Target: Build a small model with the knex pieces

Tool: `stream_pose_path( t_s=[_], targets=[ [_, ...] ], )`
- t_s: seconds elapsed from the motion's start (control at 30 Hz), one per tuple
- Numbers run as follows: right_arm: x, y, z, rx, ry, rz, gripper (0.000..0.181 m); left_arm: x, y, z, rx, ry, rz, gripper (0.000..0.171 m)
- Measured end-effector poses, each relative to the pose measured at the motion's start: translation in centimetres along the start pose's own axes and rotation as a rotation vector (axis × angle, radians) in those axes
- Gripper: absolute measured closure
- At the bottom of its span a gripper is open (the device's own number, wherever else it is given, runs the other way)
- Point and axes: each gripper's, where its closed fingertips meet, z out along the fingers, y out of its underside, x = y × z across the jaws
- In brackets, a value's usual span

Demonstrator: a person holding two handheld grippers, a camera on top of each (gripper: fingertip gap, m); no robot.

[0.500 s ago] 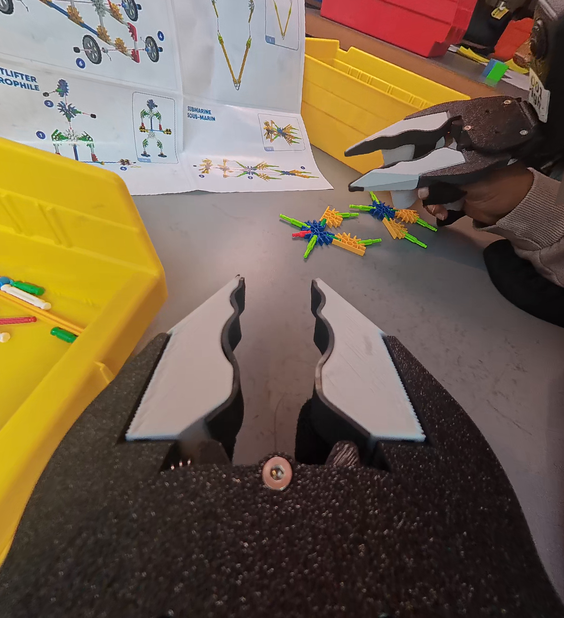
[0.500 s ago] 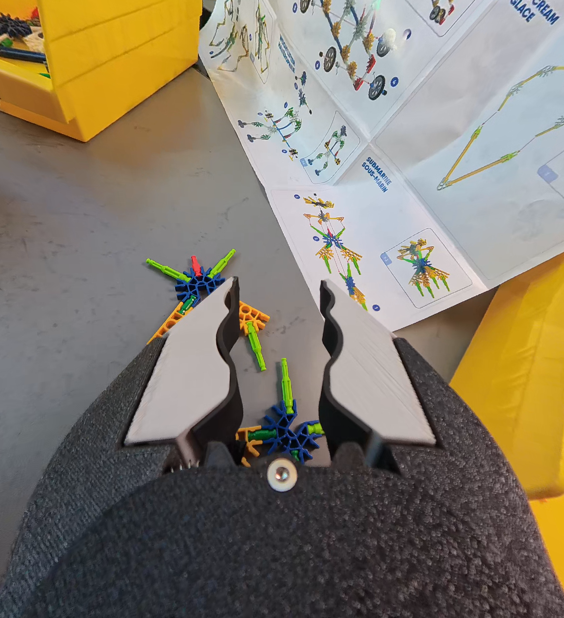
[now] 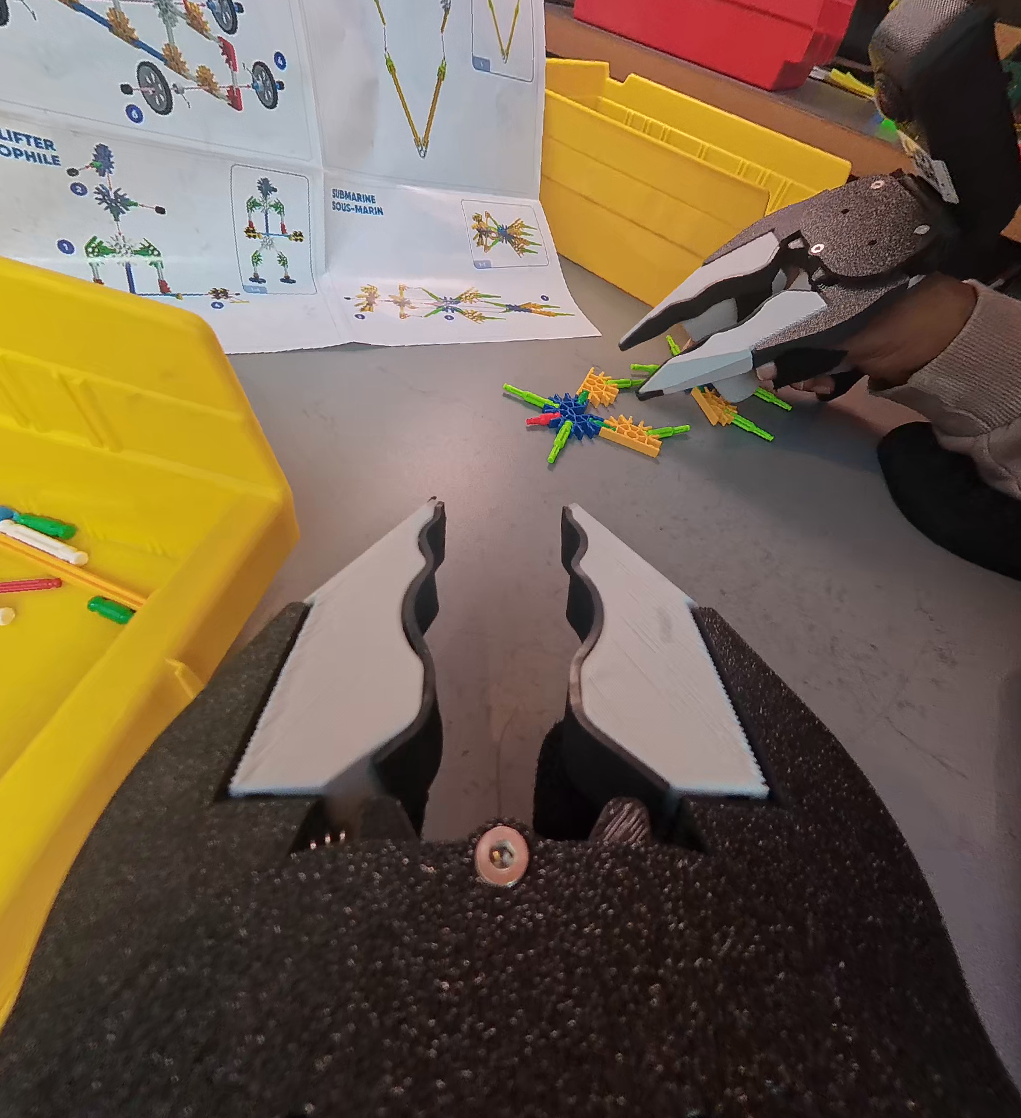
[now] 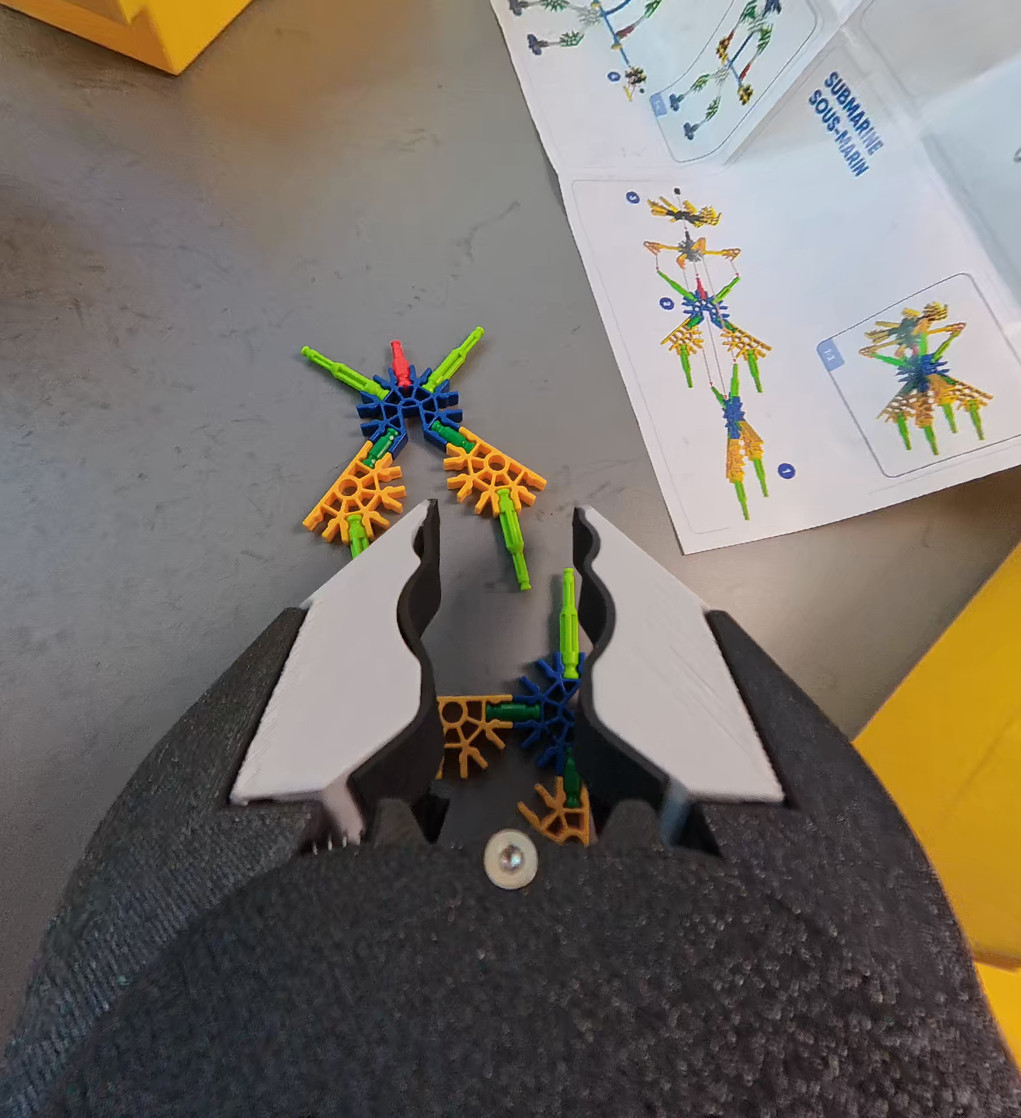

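Observation:
Two small toy assemblies of blue hubs, orange fan pieces and green rods lie on the grey table. The larger one (image 4: 417, 423), with a red rod, lies just beyond my right gripper's fingertips; it also shows in the left wrist view (image 3: 580, 417). The smaller one (image 4: 541, 714) lies on the table between my right gripper's open fingers, not gripped. My right gripper (image 4: 502, 514) is open and hovers low over it; it also shows in the left wrist view (image 3: 638, 369). My left gripper (image 3: 502, 508) is open and empty over bare table.
A yellow bin (image 3: 132, 460) with loose rods stands at the left. A white instruction sheet (image 3: 314, 181) lies at the back, also in the right wrist view (image 4: 828, 272). Another yellow bin (image 3: 647, 181) stands beyond it. A person's sleeve (image 3: 992, 393) is at the right. The grippers' ends are close to 20 centimetres from one another.
My right gripper has dropped lower and moved forward over the smaller assembly, which now lies farther up between its fingers. The left gripper has barely moved.

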Motion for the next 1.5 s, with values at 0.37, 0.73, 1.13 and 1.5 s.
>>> stream_pose_path(
  t_s=[0.37, 0.73, 1.13, 1.5],
  targets=[
    [-1.1, 1.0, 0.7, -0.164, -0.101, -0.130, 0.175, 0.5, 0.4, 0.4, -0.029, 0.003, 0.040, 0.135],
    [-4.2, -2.7, -0.7, 0.086, -0.087, -0.425, 0.181, 3.0, 1.4, 0.8, -0.099, 0.161, -0.093, 0.130],
    [-12.2, -6.9, -4.5, 0.427, -0.289, -0.569, 0.181, 5.1, 1.8, 1.3, -0.161, 0.386, -0.377, 0.120],
    [-11.4, -4.5, -3.3, 0.282, -0.336, -0.468, 0.175, 5.5, 3.2, 2.0, -0.249, 0.338, -0.251, 0.133]
  ],
)
